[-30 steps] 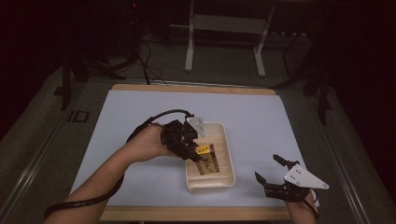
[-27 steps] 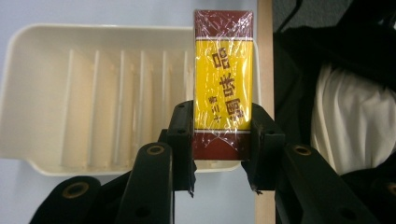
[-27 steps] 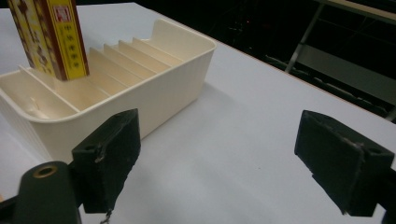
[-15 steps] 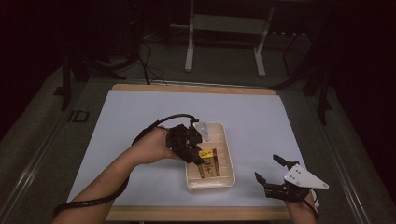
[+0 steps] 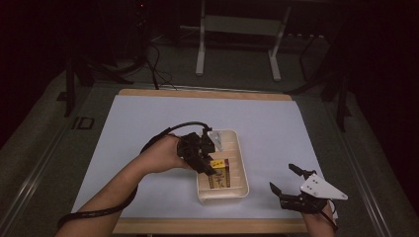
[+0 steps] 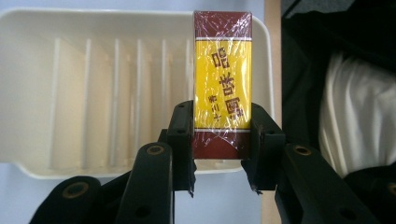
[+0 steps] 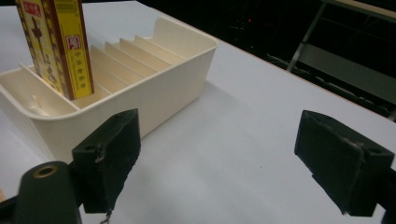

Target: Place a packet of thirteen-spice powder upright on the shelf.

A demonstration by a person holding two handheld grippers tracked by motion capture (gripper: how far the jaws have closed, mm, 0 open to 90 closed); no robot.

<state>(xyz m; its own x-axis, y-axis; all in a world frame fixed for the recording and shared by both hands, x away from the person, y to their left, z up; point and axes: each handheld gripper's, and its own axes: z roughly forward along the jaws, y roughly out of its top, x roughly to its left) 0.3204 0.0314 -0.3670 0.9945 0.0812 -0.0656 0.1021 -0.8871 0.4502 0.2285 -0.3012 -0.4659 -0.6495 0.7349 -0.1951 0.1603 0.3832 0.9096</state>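
A yellow and dark red box (image 5: 220, 173) wrapped in clear film stands upright in a cream ribbed tray (image 5: 241, 159), near the tray's near end. My left gripper (image 5: 208, 166) reaches in from the left and is shut on the box. Along its jaws, the pads clamp the lower part of the box (image 6: 222, 79) from both sides over the tray (image 6: 93, 84). My right gripper (image 5: 281, 177) rests at the front right of the table, open, with nothing between its jaws. Its own camera shows the box (image 7: 56, 46) set between two ribs of the tray (image 7: 154, 88), to the left of my right gripper (image 7: 229, 144).
A pale blue mat (image 5: 148, 123) covers the wooden table (image 5: 207, 226). The left gripper's cable (image 5: 163, 133) loops over the mat. A metal stand (image 5: 200, 54) is on the floor beyond the far edge. Dark and white clothing (image 6: 355, 116) shows past the table edge.
My left gripper has shifted slightly toward the tray's near end with the box in it. The right gripper has stayed in place.
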